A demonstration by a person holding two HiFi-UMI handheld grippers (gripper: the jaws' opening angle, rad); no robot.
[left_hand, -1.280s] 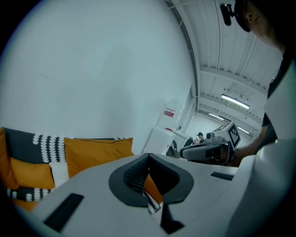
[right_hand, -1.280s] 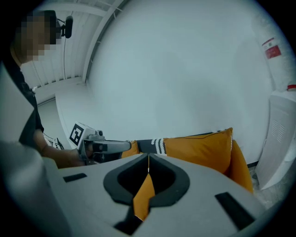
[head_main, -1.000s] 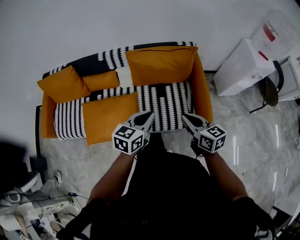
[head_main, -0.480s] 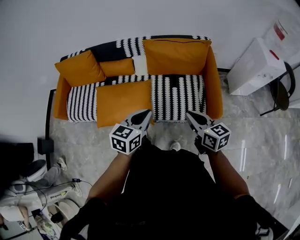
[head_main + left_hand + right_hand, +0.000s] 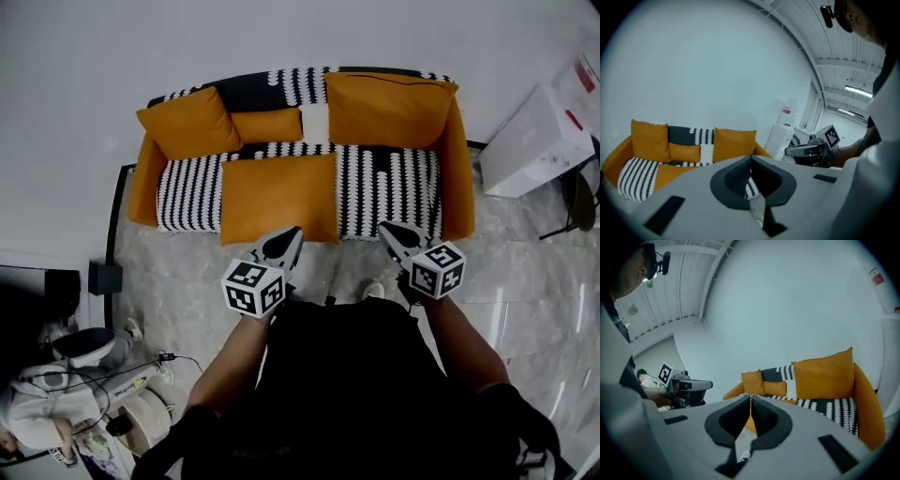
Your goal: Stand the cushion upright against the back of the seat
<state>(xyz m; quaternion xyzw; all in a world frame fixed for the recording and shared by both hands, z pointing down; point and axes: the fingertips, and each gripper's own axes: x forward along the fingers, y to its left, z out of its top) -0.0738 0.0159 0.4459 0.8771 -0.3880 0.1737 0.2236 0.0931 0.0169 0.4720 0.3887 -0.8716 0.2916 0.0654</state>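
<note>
A large orange cushion [image 5: 278,197] lies flat on the striped seat of the sofa [image 5: 384,192], left of the middle; the left gripper view shows its edge [image 5: 670,174] low down. Three more orange cushions lean upright against the backrest: one at the left [image 5: 187,122], a small one [image 5: 267,125] beside it and a big one at the right [image 5: 386,108]. My left gripper [image 5: 291,236] hangs shut and empty just off the flat cushion's near right corner. Also shut and empty, my right gripper [image 5: 388,231] is at the seat's front edge further right.
Orange armrests [image 5: 143,178] close both ends of the sofa, with the white wall behind it. A white cabinet [image 5: 544,141] and a chair [image 5: 581,197] stand at the right. A black box [image 5: 105,278] and cabled equipment [image 5: 66,394] sit on the marble floor at the left.
Both grippers, still shut, have drawn back from over the seat to its front edge. The sofa has slid rightward and down in the head view.
</note>
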